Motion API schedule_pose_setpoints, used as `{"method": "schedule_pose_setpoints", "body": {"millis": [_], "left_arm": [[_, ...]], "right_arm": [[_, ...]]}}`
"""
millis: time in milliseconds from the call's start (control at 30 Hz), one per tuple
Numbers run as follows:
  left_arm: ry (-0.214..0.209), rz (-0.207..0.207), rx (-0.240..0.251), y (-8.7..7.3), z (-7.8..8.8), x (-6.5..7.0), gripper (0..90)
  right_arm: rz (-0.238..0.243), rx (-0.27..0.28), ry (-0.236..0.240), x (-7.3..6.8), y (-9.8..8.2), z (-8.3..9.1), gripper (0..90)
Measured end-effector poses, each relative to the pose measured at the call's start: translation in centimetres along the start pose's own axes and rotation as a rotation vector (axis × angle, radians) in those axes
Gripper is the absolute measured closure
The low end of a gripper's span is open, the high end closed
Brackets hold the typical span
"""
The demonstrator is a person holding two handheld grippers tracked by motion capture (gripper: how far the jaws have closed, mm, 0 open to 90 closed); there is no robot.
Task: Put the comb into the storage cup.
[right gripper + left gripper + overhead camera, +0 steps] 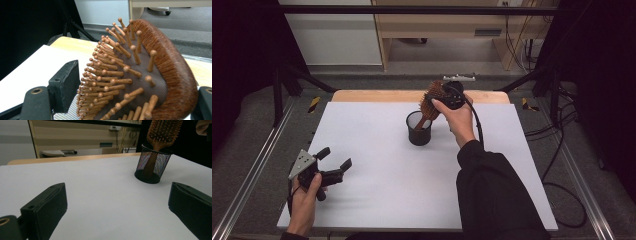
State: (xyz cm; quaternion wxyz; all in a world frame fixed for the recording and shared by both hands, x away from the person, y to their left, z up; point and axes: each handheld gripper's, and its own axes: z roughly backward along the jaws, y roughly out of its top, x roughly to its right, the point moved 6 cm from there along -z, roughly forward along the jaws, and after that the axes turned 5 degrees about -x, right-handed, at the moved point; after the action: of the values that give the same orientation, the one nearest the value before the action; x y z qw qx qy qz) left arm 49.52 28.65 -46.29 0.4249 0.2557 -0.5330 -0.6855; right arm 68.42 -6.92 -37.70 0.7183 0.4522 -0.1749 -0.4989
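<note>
At lower left of the high view the left gripper [333,164] rests idle on the table [377,165], jaws spread wide and empty, likely kept clear. Right of centre, the brush [432,102] stands handle-down in the mesh cup [419,129], head leaning out so it stays propped. The right gripper [447,96] sits at the head; its own view shows the jaws either side of the bristles, the left one apart from them, but the right pad is cut off, so grip is unclear.
</note>
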Motion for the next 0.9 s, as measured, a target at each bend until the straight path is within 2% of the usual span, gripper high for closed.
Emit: {"method": "schedule_pose_setpoints", "body": {"millis": [300,467,700,900], "left_arm": [[-0.002,-0.002,-0.002,-0.02,-0.06,0.06,2.4],[-0.002,-0.003,-0.004,-0.05,-0.07,0.06,2.4],[-0.003,-0.003,-0.005,-0.05,-0.08,0.09,2.4],[0.001,-0.003,0.000,-0.01,-0.03,0.00,2.4]], "right_arm": [[0.002,0.003,0.003,0.08,-0.06,0.13,20.1],[-0.002,0.012,0.006,0.11,0.04,0.24,15.7],[-0.006,0.000,-0.013,0.27,-0.04,0.18,8.1],[-0.008,0.004,-0.015,0.34,0.04,0.38,7.6]]}}
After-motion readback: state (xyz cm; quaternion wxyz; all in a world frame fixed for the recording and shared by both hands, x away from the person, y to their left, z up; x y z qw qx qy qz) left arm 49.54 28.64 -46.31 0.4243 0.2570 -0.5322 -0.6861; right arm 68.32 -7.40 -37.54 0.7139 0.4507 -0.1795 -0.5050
